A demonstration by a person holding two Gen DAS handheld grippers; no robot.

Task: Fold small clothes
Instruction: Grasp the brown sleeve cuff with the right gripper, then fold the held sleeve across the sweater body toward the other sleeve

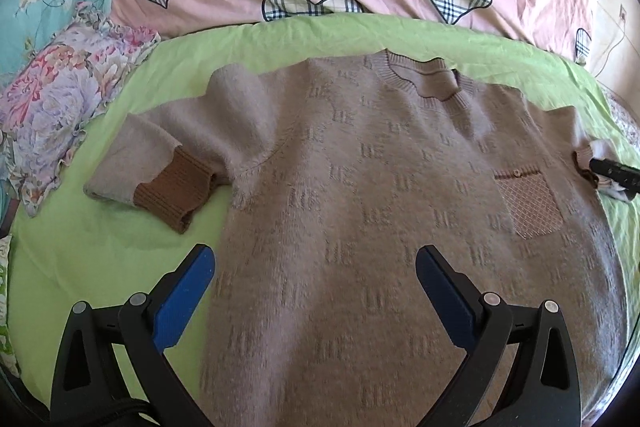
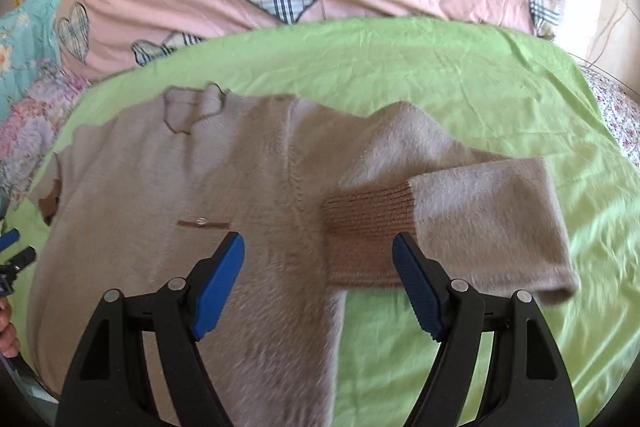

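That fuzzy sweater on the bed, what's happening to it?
Someone is getting ready to fold it. The beige sweater lies flat, front up, on a green sheet. Both sleeves are already bent, so the brown cuffs point toward the body. The left gripper and right gripper are both open above the sweater, holding nothing. The right one is nearest the right sleeve's cuff.

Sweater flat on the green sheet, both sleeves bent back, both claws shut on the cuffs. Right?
No. Both claws are open and hold nothing: left claw in the left wrist view, right claw in the right wrist view. The sweater, green sheet and sleeves are as stated.
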